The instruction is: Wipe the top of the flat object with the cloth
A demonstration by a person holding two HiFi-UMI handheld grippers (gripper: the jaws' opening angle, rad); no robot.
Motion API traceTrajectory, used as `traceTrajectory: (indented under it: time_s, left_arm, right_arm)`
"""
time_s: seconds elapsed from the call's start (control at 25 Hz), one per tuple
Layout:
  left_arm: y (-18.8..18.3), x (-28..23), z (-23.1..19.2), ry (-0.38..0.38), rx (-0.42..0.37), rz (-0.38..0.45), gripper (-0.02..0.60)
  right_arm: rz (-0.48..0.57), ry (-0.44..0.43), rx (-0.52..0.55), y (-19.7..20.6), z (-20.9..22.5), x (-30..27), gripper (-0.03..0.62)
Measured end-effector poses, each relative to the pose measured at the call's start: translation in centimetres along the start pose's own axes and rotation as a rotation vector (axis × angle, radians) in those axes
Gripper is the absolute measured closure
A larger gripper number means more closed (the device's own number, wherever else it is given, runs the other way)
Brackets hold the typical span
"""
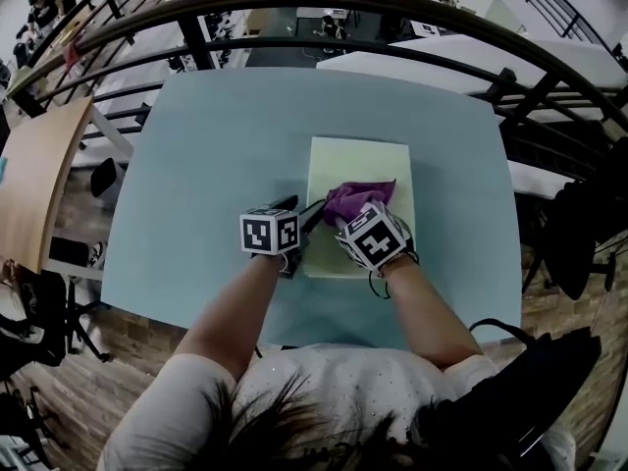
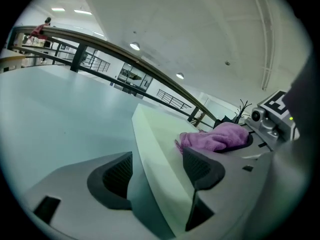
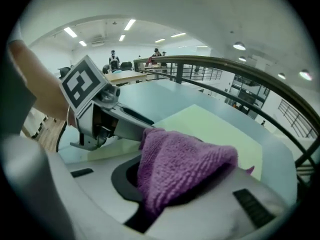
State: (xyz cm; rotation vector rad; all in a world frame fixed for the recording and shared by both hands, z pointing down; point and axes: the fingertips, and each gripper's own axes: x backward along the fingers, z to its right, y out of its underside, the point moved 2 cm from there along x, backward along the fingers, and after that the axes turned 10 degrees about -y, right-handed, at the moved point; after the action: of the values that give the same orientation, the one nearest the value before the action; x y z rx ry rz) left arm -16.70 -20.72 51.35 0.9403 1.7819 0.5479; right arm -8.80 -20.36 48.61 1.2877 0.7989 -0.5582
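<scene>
Left tongs (image 2: 157, 165): wide, astride flat pad (image 1: 359, 170) edge, apparently not gripping | Right tongs (image 3: 186, 186): clamped on purple cloth (image 3: 182, 159) atop pad

Board (image 1: 358, 160): pale yellow-green, rectangular, thin; lying flat near the middle of the blue-grey table (image 1: 196, 165), long sides running away from the person.
Cloth (image 1: 355, 200): purple, nubby terry, bunched into a loose wad.
Cloth, hold: pinched between the jaws of the right gripper (image 3: 185, 181).
Cloth, place: resting on the board's top, around its middle, inside both long edges.
</scene>
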Motion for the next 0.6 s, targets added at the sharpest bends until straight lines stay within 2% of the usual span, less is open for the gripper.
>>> traceTrajectory:
  time_s: [0.12,0.2,0.32,0.6]
  left_arm:
    - [0.2,-0.3,0.1,0.032,0.026,-0.052,0.272]
    - [0.1,-0.5,0.0,0.042,0.034,-0.073,0.272]
    - [0.0,-0.5,-0.1,0.042,0.034,-0.075,0.272]
    - [0.0,-0.4,-0.2,0.056,0.045,-0.088,0.272]
  right_arm:
    - [0.010,0.035,-0.081,0.5,0.7,0.3,0.563]
    - [-0.002,0.082,-0.079,0.7,1.3,0.6,0.563]
    - [-0.020,0.142,-0.062,0.8,2.4,1.2,0.565]
    - [-0.067,0.255,-0.140,3.5,4.7,3.5,0.565]
